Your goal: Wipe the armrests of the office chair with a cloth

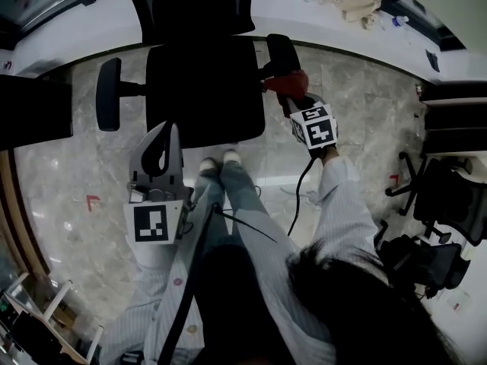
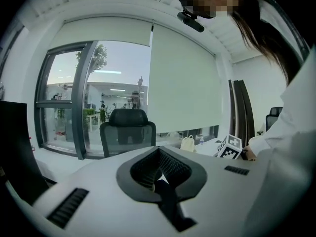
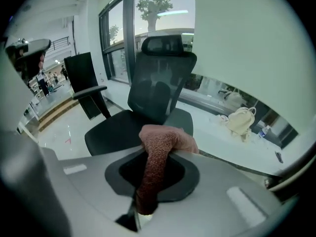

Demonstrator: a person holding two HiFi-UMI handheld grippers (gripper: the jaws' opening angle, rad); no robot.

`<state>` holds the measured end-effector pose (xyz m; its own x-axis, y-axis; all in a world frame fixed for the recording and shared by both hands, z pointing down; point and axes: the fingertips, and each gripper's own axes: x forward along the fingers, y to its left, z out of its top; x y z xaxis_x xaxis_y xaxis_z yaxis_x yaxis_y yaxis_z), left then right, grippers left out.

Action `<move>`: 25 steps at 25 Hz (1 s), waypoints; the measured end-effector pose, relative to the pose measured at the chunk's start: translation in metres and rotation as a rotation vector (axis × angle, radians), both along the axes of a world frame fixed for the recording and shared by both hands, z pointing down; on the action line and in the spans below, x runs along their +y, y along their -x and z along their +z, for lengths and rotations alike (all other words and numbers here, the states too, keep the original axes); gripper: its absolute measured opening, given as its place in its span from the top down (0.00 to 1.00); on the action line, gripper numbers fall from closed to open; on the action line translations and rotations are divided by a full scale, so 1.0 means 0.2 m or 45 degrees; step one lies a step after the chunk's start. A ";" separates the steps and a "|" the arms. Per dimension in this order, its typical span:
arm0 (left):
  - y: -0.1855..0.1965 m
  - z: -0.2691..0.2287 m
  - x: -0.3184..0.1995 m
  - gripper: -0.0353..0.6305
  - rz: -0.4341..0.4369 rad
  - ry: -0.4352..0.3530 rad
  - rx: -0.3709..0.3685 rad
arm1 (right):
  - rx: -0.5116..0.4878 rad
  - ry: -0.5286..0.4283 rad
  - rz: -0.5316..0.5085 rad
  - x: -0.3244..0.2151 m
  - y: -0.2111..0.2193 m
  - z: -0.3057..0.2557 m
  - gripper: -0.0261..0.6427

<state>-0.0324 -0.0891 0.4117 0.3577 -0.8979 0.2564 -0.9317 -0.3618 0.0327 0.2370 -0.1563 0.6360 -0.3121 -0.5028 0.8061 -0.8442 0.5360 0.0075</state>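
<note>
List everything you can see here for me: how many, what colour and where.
office chair: one, black, in front of the person
armrests: two, black, one on each side of the seat
cloth: one, red, at the armrest on the person's right
ledge: one, white, behind the chair
bag: one, beige, on the ledge
bottle: one, small, bluish, beside the bag
other chair: at least one, black, far right
floor: grey marble, under everything
red mark: one, on the floor at left
shoes: two, white, at the seat's front edge
left gripper: one, grey, shut on nothing
right gripper: one, grey, shut on the cloth
</note>
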 end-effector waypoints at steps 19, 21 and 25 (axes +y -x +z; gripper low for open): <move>0.18 -0.57 0.13 0.94 -0.163 -0.203 0.026 | -0.653 -0.792 -0.139 0.36 0.62 -1.69 0.91; 0.25 -0.57 0.16 0.94 -0.206 -0.207 0.018 | -0.671 -0.794 -0.163 0.36 0.65 -1.70 0.91; 0.49 -0.54 0.24 0.94 -0.329 -0.192 0.002 | -0.696 -0.773 -0.224 0.38 0.80 -1.69 0.91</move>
